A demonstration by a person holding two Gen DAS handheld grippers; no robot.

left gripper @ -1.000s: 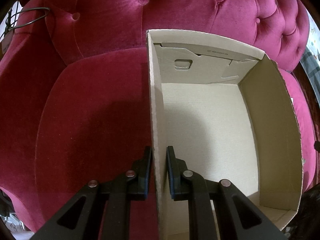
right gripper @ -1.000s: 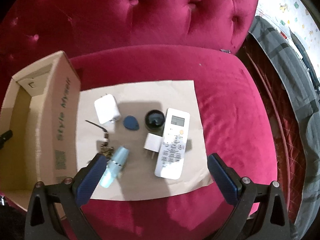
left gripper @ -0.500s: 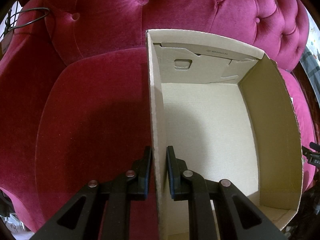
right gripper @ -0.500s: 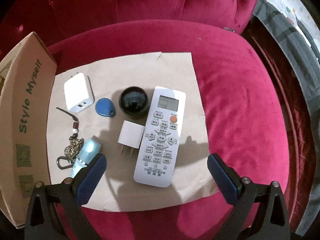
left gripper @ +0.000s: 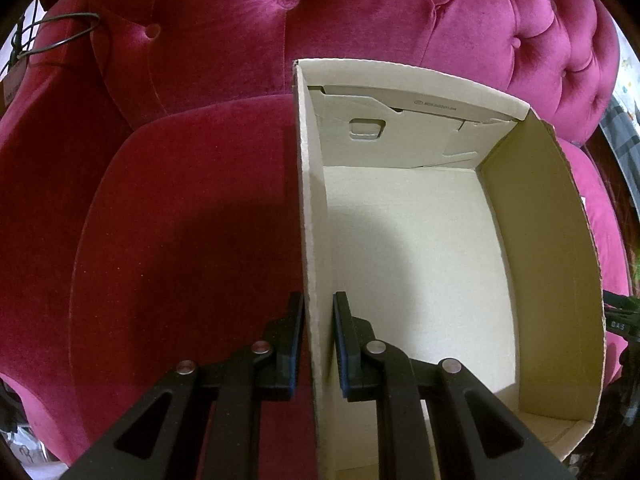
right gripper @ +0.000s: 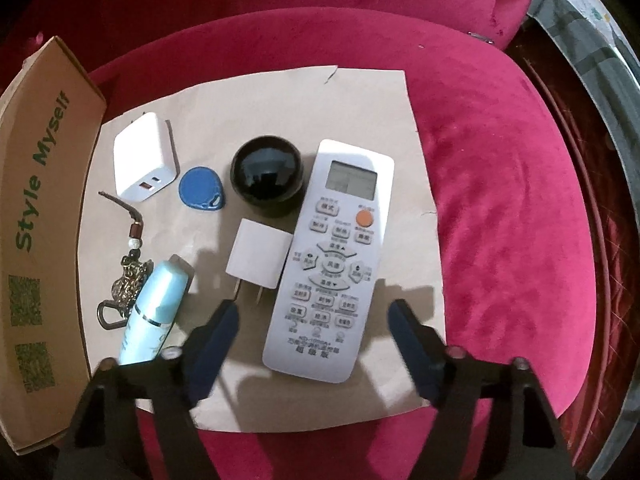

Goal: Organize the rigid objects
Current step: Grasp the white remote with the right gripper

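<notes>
Left gripper (left gripper: 318, 344) pinching the left wall of the open cardboard box (left gripper: 560, 264), one finger outside, one inside; box floor bare, four walls upright, far wall carrying a handle cutout; box resting on the crimson velvet sofa (left gripper: 180, 220), with open cushion to the left of it. Right gripper (right gripper: 312, 322) spread wide above the near end of the white remote (right gripper: 330, 264), not touching it, one fingertip either side. Remote lying flat on a sheet of brown paper (right gripper: 372, 108), long axis running near to far, screen end at the far side, tilted slightly right; right edge near the paper's right border, open velvet beyond. Small white charger (right gripper: 258, 258) just beside the remote's left edge, prongs pointing near; black dome (right gripper: 266, 174) farther off, blue tag (right gripper: 202, 188) and large white charger (right gripper: 142, 162) to its left; pale blue tube (right gripper: 154, 308) and keychain (right gripper: 128, 280) at near left, beside the box's printed wall (right gripper: 36, 208).
</notes>
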